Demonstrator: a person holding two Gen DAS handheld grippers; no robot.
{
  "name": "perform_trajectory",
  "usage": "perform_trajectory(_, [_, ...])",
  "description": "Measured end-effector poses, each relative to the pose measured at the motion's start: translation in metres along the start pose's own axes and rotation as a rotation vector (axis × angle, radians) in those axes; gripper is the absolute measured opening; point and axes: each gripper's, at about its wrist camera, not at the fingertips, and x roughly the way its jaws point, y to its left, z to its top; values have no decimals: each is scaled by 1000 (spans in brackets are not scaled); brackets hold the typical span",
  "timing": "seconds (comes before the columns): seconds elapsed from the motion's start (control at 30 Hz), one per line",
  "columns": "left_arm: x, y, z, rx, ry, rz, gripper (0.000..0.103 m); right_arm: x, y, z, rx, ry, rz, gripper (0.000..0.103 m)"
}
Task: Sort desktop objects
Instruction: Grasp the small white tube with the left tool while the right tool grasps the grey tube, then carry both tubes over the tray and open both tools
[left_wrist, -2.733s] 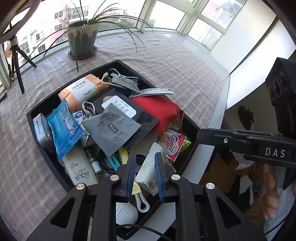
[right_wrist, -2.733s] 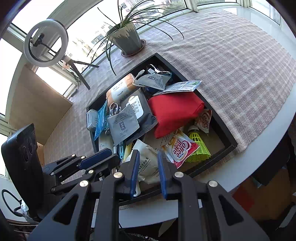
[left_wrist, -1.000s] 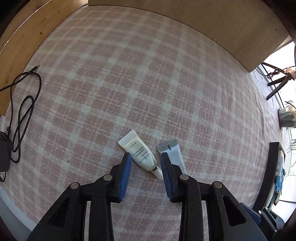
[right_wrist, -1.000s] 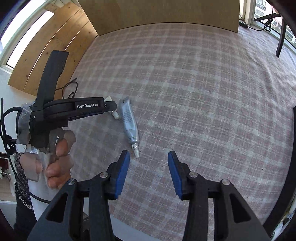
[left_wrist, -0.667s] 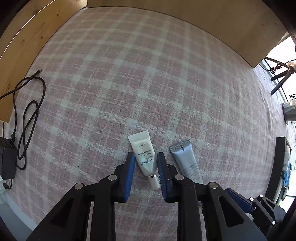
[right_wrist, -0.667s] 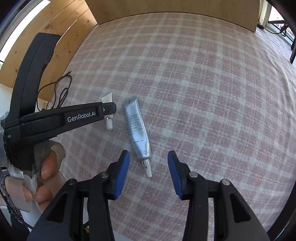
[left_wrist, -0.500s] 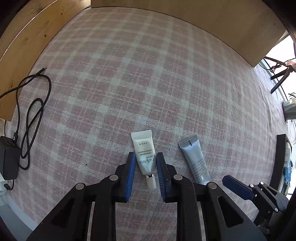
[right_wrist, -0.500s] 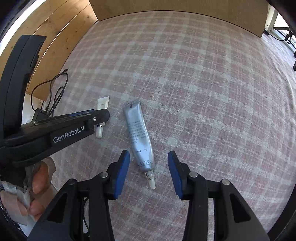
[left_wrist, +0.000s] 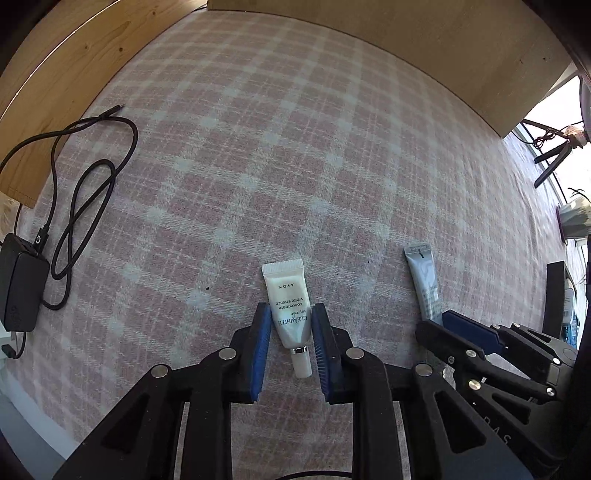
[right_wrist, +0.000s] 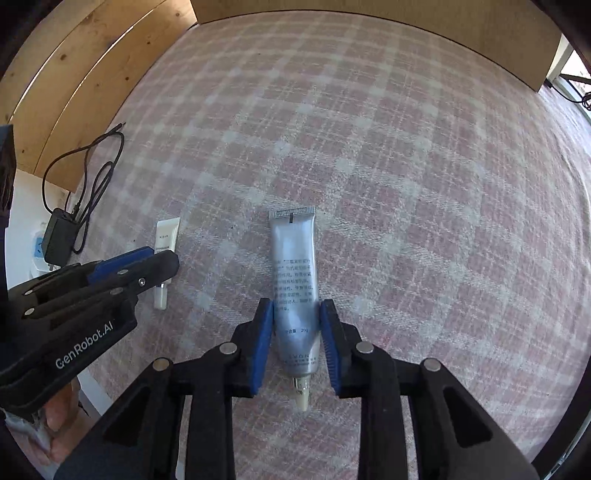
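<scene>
On the pink plaid tablecloth (left_wrist: 295, 147) lies a small white cream tube (left_wrist: 286, 291), cap toward the camera. My left gripper (left_wrist: 291, 314) is shut on it, blue pads against both sides of its lower half. To its right lies a silver tube (right_wrist: 293, 258), cap also toward the camera. My right gripper (right_wrist: 296, 306) straddles its lower half; the jaws are closing and the pads touch its sides. The right wrist view also shows the white tube (right_wrist: 167, 232) with the left gripper (right_wrist: 159, 258) on it. The left wrist view shows the silver tube (left_wrist: 423, 280) and the right gripper (left_wrist: 439, 321).
A black power adapter (left_wrist: 22, 280) with a looped cable (left_wrist: 81, 192) lies at the cloth's left edge. Wooden boards (left_wrist: 369, 37) close off the back. The black tray (left_wrist: 554, 295) stands far right, beyond it a plant pot (left_wrist: 574, 218). A hand (right_wrist: 55, 417) holds the left gripper.
The left gripper narrowed on the white tube and slid it left, away from the silver tube. The right gripper came down over the silver tube and its jaws narrowed onto it.
</scene>
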Motion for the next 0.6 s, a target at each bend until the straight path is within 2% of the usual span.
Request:
perform_trajectory(0.37, [-17,-36,-27,47,-27,-26,21,-51,-66,-32,99,-75,62,26])
perform_trajectory(0.6, [-29,-102,-53,139,-37,-66,21,-99,-113,-70,127,-140,55,26])
